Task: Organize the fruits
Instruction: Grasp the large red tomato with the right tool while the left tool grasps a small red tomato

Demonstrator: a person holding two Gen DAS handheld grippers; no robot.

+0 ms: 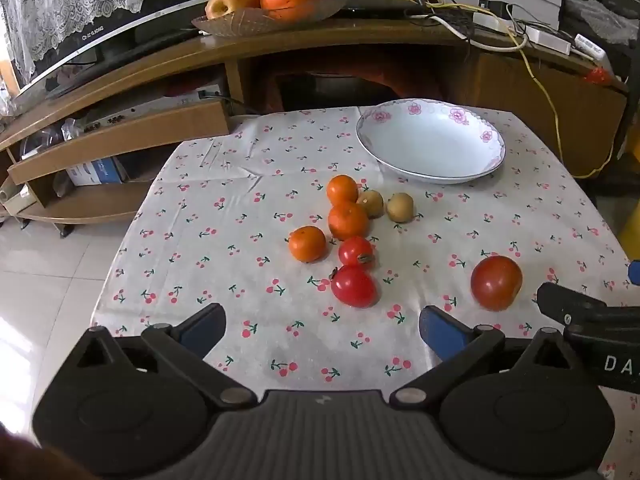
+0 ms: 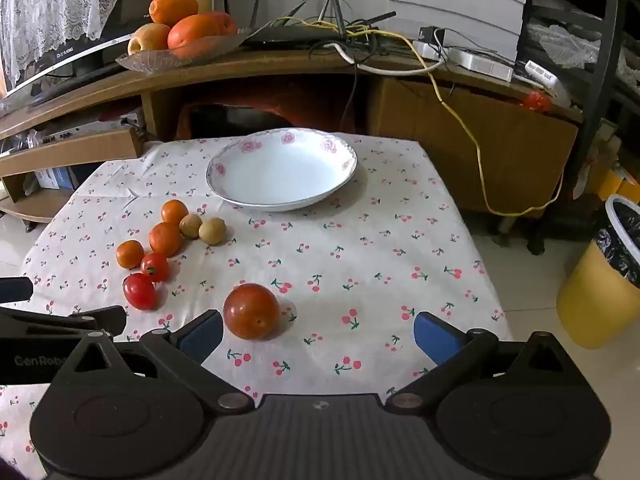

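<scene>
On the cherry-print tablecloth (image 1: 240, 280) lie three small oranges (image 1: 347, 220), two brown kiwis (image 1: 400, 207), two small red tomatoes (image 1: 354, 285) and a larger red tomato (image 1: 496, 282). An empty white flowered bowl (image 1: 430, 142) stands at the far side; it also shows in the right wrist view (image 2: 280, 168). My left gripper (image 1: 322, 326) is open and empty, near the small tomatoes. My right gripper (image 2: 318, 334) is open and empty, with the large tomato (image 2: 251, 311) just beyond its left finger.
A wooden TV stand (image 1: 280, 44) behind the table carries a glass dish of oranges and an apple (image 1: 272, 0), a router and cables. A yellow bin (image 2: 604, 276) stands on the floor to the right. The table's edges drop to tiled floor.
</scene>
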